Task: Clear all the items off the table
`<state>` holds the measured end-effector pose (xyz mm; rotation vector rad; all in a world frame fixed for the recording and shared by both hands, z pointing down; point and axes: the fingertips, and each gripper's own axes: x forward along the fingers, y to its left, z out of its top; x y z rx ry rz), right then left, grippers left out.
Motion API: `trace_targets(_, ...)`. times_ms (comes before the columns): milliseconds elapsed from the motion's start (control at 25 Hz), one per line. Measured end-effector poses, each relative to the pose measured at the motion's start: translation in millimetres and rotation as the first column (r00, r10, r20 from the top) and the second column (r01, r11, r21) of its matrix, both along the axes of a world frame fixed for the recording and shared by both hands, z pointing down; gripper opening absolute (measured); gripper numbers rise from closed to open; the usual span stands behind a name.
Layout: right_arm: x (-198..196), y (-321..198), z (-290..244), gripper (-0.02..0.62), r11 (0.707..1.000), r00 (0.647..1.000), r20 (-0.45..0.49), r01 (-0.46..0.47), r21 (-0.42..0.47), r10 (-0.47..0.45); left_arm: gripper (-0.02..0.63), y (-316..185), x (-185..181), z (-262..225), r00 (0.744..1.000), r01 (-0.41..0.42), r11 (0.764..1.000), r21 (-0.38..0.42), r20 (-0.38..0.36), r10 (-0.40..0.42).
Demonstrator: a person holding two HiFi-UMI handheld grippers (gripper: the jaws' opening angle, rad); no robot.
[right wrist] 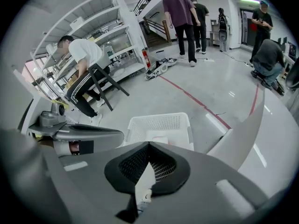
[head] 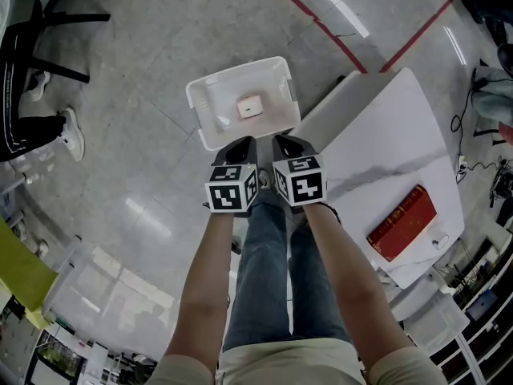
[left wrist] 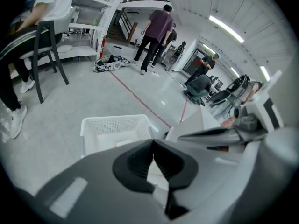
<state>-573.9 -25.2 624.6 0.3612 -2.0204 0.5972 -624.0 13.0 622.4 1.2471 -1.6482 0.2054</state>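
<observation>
Left gripper, right gripper: jaws pressed together, empty, side by side near white basket on floor. Red book: flat on white surface. Basket contents: small pale block.

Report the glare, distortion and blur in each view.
Head view: ceiling lights glare in streaks on the glossy floor. Left gripper view: fisheye curvature, dark corners, the near left gripper soft. Right gripper view: same curvature bends the shelves; basket fairly sharp.

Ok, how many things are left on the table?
2: a red rectangular book on the white marbled table, and a small white oval object beside the book's corner.
</observation>
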Motion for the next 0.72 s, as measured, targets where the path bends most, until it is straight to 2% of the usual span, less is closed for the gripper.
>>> trace_targets(400, 11, 3, -33, -0.002, 0.999, 0.999, 0.03, -0.034, 0.008, 0.034, 0.009, 3, 12, -30, 0.999, -0.032, 0.999, -0.009, 0.021, 0.032)
trace_targets(720, 41, 0, -69, -0.002, 0.995, 0.994, 0.048, -0.099, 0.013, 0.098, 0.009, -2, 42, -68, 0.993, -0.115, 0.993, -0.009, 0.041, 0.115)
